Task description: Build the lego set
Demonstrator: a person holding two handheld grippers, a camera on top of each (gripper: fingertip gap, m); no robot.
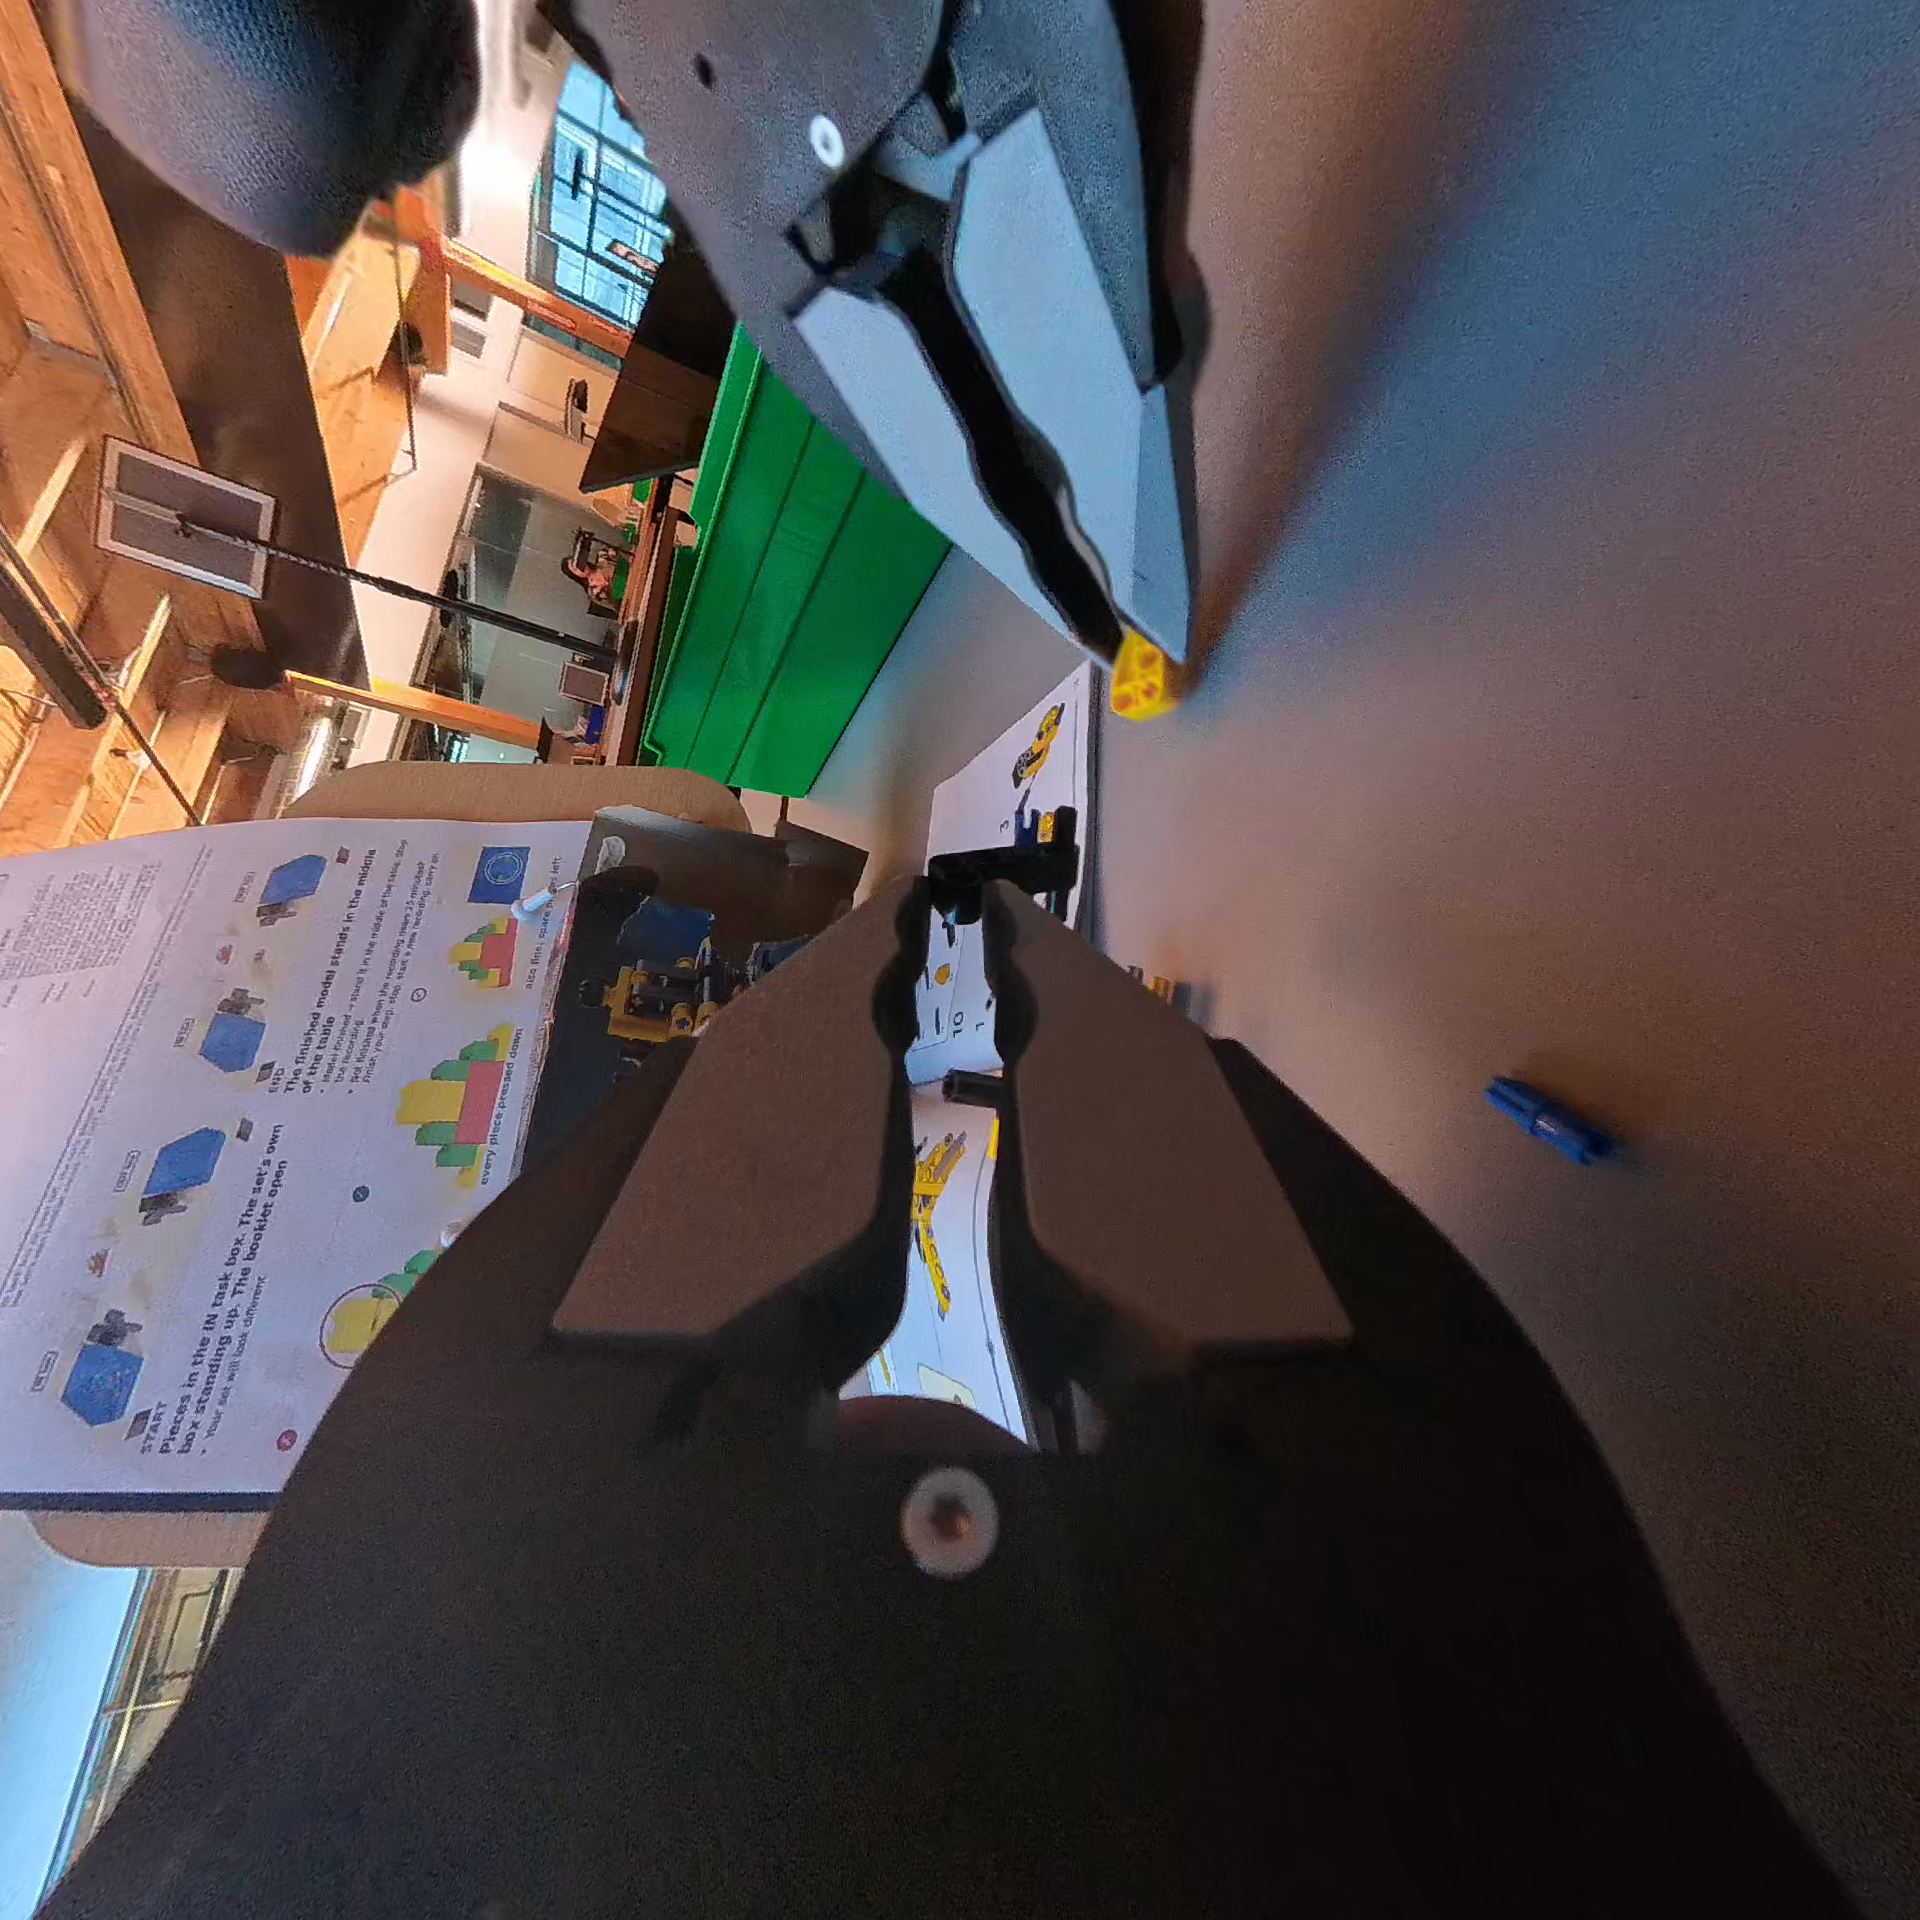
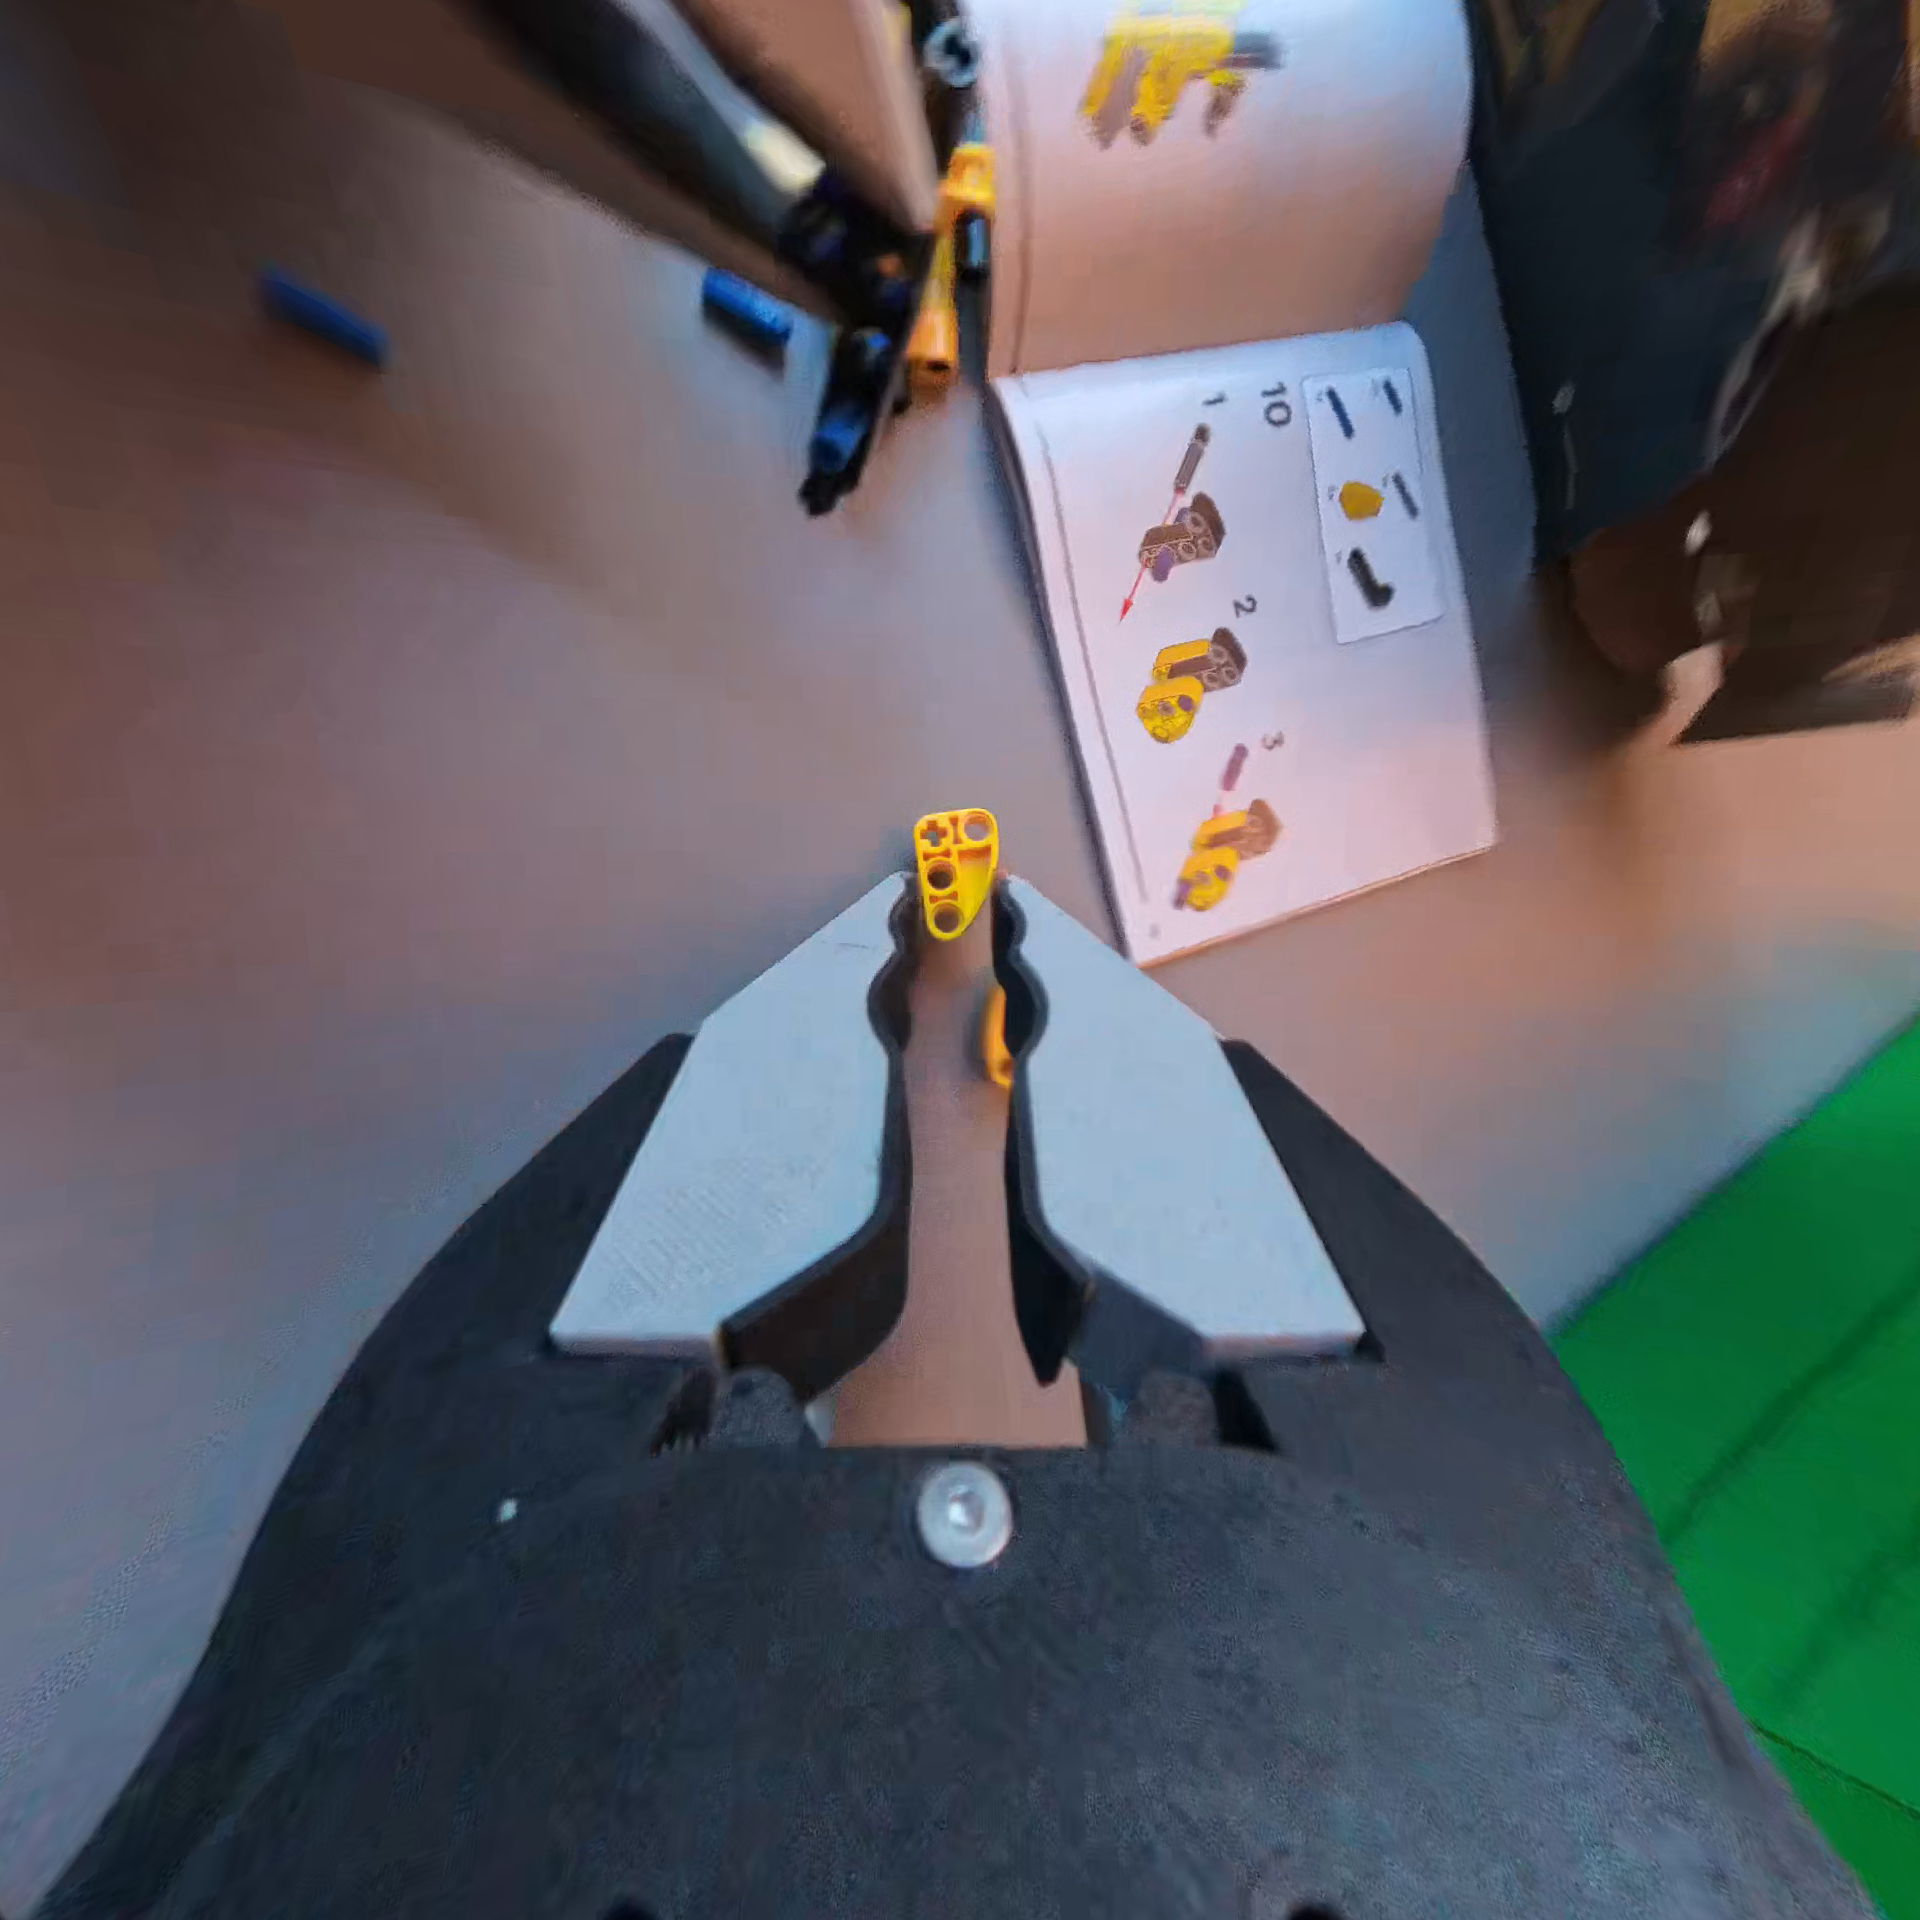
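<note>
Right gripper pinching yellow piece at its tips, low over table.
Left gripper clamped on black piece, held at 11 o'clock w/ part-built model. Booklet at 1 o'clock. Prob. step: join yellow to black; next needs holes lined up.

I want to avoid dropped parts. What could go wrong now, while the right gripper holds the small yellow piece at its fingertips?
1. The right gripper pinches the yellow piece only at the very fingertips, so it might slip or twist out.
2. The left gripper holds a black assembly just as far out; pressing the parts together may shift it.
3. A loose blue pin lies on the table and could be knocked away.
</note>
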